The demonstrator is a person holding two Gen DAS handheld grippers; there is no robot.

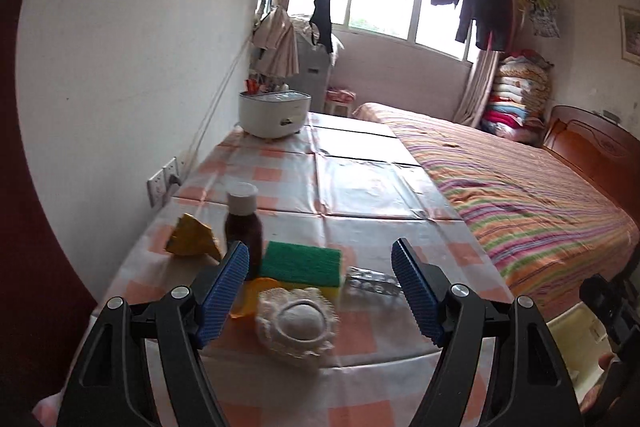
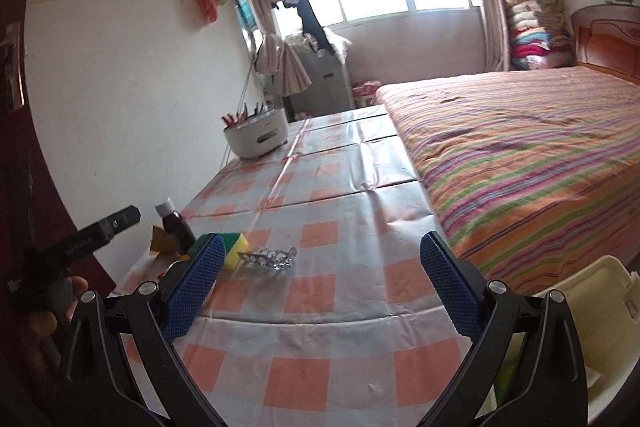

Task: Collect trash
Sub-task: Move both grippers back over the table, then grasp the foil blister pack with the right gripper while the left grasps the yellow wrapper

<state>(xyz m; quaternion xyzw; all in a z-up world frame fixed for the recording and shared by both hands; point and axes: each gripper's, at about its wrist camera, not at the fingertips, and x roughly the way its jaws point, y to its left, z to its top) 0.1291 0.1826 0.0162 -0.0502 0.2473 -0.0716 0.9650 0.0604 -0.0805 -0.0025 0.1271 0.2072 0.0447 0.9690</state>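
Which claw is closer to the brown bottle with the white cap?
Left. The left claw has the brown bottle just behind one finger; the right claw hangs farther back over the checked table.

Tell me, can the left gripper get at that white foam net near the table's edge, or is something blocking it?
Probably yes. The left gripper is open and empty, and the white foam net lies right between its fingers. The sponge and brown bottle sit behind it, not in the way.
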